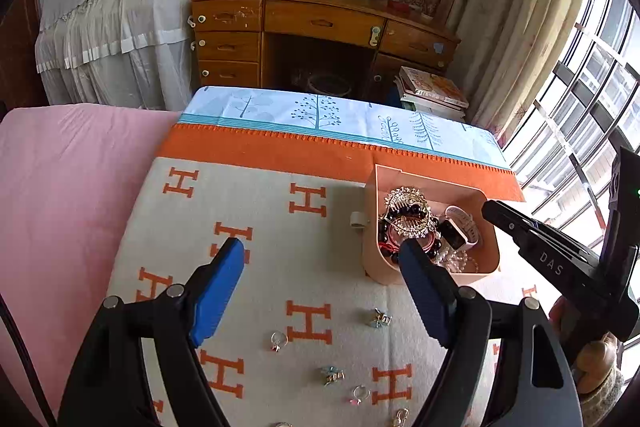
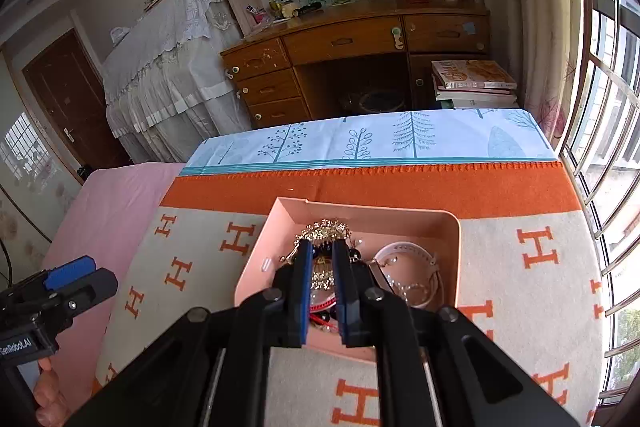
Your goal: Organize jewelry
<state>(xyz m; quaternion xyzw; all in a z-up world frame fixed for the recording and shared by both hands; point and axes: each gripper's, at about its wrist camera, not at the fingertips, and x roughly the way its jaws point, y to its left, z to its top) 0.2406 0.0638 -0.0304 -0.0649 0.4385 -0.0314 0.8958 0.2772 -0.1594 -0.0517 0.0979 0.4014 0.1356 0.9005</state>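
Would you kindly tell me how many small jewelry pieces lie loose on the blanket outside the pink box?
6: left ring, right ring, upper trinket, middle trinket, lower trinket, edge piece; others may be hidden.

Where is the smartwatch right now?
In the left wrist view the smartwatch lies inside the pink tray, on its right side, beside the dark bead bracelet and above a clear bead strand.

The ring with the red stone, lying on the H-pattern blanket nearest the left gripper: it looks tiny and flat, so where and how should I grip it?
Take the ring with the red stone by its band, coming straight down from above with the open left gripper. It seems to lie flat on the blanket with bare fabric around it, so one finger can land each side of the hoop; the stone end looks lumpier and likelier to slip.
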